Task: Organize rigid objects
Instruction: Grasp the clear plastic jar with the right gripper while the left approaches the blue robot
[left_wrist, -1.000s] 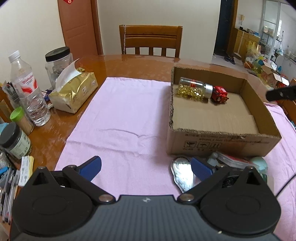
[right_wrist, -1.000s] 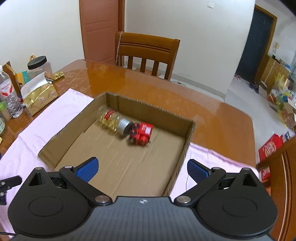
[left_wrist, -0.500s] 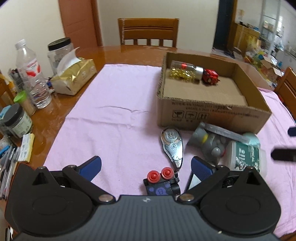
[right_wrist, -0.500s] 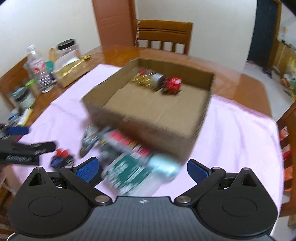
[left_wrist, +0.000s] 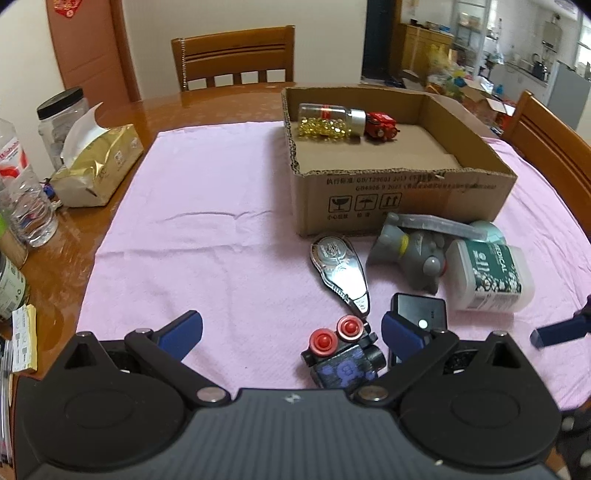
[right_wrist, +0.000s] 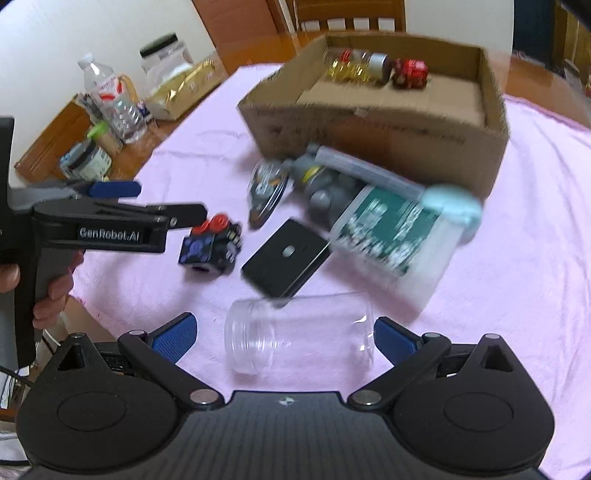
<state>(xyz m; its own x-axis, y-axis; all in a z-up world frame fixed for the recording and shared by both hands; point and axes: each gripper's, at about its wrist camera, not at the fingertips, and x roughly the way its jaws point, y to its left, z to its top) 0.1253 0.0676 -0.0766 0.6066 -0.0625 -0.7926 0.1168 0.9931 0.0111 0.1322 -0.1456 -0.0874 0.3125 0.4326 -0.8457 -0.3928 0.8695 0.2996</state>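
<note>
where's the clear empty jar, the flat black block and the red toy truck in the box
clear jar (right_wrist: 299, 332), right wrist view, middle of its see-through side
flat black block (right_wrist: 286, 256), right wrist view, top face near the small round dot
red toy truck (left_wrist: 380, 125), left wrist view, its red body

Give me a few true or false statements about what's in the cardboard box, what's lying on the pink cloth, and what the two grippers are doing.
1. The open cardboard box holds a clear bottle of yellow capsules and a small red toy car. True.
2. The clear plastic jar stands upright. False: it lies on its side.
3. The left gripper grips the black-and-blue toy with red knobs. False: open, holding nothing.
4. The right gripper is open. True.
</note>
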